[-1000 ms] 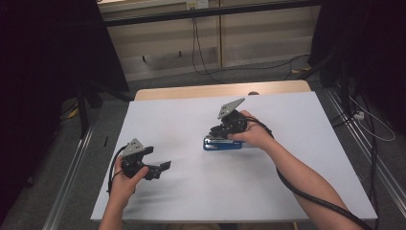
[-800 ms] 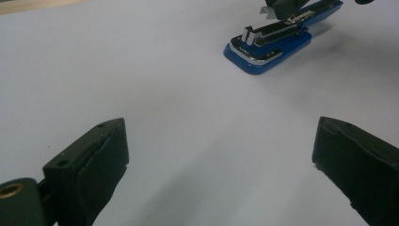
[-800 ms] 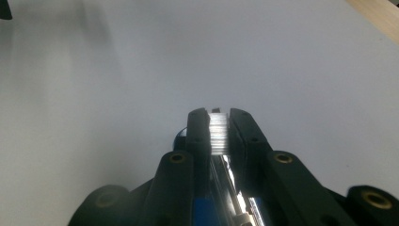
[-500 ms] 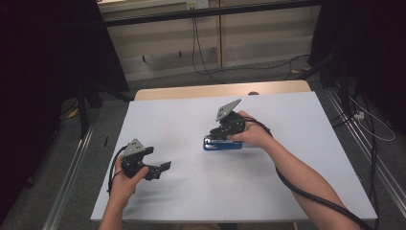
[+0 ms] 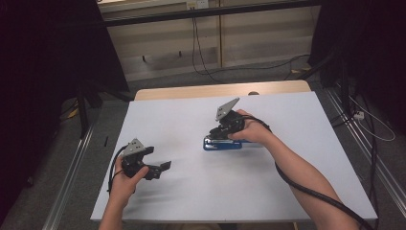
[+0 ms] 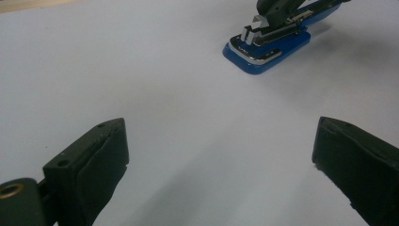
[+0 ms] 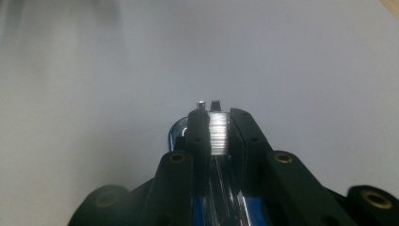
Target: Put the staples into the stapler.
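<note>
A blue stapler [image 5: 211, 145] with a silver metal top lies near the middle of the white tabletop [image 5: 287, 191]. My right gripper [image 5: 218, 135] comes down on it from the right and is shut on the stapler's metal upper arm. In the right gripper view the two jaws pinch the silver strip [image 7: 218, 134] of the stapler, whose blue base [image 7: 176, 133] peeks out at the left. My left gripper [image 5: 157, 158] hovers low over the front left of the table, open and holding nothing. From the left gripper view the stapler [image 6: 268, 47] lies ahead, beyond the spread jaws.
A strip of wooden table [image 5: 191, 91] shows behind the white top. Beyond it is a floor with cables [image 5: 206, 62] and a dark stand [image 5: 84, 96] at the left. A thick black cable [image 5: 306, 191] runs along the right forearm.
</note>
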Demonstrator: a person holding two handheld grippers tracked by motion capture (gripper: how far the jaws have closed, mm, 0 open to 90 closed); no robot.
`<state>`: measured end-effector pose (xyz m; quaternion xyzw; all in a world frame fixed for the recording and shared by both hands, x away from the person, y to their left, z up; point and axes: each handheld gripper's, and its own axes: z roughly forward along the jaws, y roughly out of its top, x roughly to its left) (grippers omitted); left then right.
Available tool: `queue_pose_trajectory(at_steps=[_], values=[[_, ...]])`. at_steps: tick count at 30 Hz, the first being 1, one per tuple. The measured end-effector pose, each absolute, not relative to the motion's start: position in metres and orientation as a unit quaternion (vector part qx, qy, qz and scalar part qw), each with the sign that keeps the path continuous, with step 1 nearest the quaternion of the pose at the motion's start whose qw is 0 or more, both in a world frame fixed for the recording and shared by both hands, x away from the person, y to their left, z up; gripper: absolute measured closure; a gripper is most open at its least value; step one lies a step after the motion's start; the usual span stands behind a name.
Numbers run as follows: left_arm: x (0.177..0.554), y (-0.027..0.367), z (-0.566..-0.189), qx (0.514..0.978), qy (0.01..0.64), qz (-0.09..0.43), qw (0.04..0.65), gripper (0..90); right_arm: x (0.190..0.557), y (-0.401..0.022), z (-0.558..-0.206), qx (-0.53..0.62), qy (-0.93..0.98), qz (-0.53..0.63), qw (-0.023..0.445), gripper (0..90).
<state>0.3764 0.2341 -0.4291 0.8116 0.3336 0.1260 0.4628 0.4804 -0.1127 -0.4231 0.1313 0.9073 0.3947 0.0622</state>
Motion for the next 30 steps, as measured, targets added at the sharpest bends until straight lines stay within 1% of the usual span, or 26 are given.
queue_pose_trajectory(at_steps=[30], values=[[0.3773, 0.2336, -0.4299, 0.814, 0.331, 0.125, 0.46, 4.3, 0.4825, -0.1136, -0.4278, 0.104, 0.912, 0.393, 0.056, 79.4]])
